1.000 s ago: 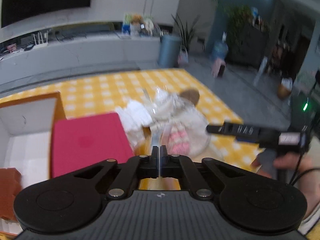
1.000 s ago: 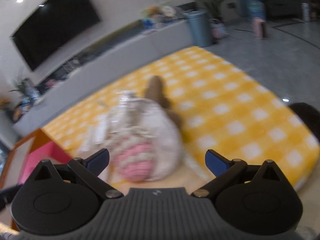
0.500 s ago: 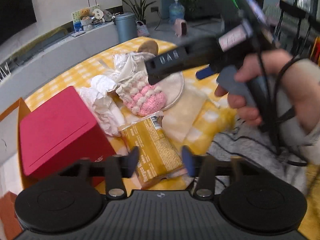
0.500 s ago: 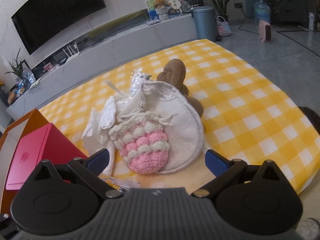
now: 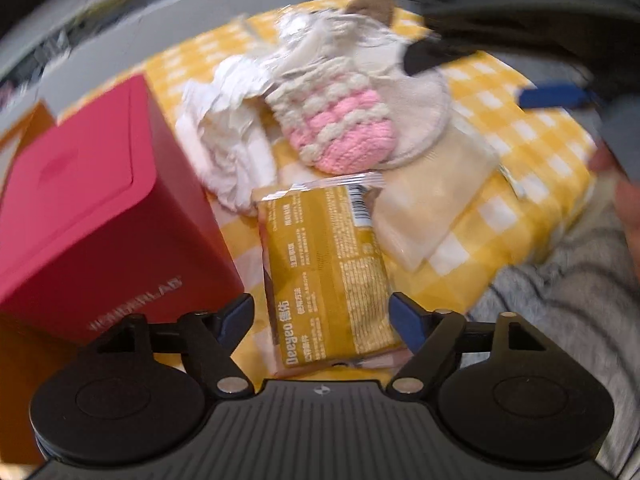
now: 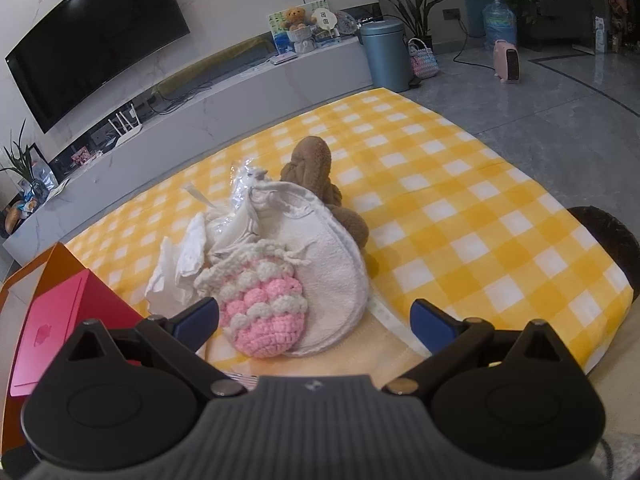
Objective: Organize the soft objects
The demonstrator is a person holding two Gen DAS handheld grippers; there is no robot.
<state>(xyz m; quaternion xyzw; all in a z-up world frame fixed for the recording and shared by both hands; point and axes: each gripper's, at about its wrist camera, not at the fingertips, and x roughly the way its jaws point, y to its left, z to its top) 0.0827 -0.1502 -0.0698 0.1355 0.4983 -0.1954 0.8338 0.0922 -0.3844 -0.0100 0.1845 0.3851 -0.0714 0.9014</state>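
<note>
My left gripper (image 5: 323, 317) is open, its jaws on either side of the near end of a yellow snack packet (image 5: 326, 268) that lies flat on the checked cloth. Beyond it lie a pink and cream crochet pouch (image 5: 340, 124), a white round pad (image 5: 416, 92), crumpled white tissue (image 5: 224, 136) and a beige flat sheet (image 5: 432, 204). My right gripper (image 6: 315, 320) is open and empty, just short of the crochet pouch (image 6: 264, 312) and the white pad (image 6: 328, 272). A brown plush toy (image 6: 316, 176) lies behind them.
A red box (image 5: 84, 208) stands at the left inside an orange-rimmed carton (image 6: 44, 264). The yellow checked cloth (image 6: 460, 216) covers the table, with its edge at the right. The right gripper and hand show at the upper right of the left wrist view (image 5: 552, 96).
My left gripper has opened from shut and dropped close over the yellow packet. My right gripper has stayed open and steadied in front of the crochet pouch.
</note>
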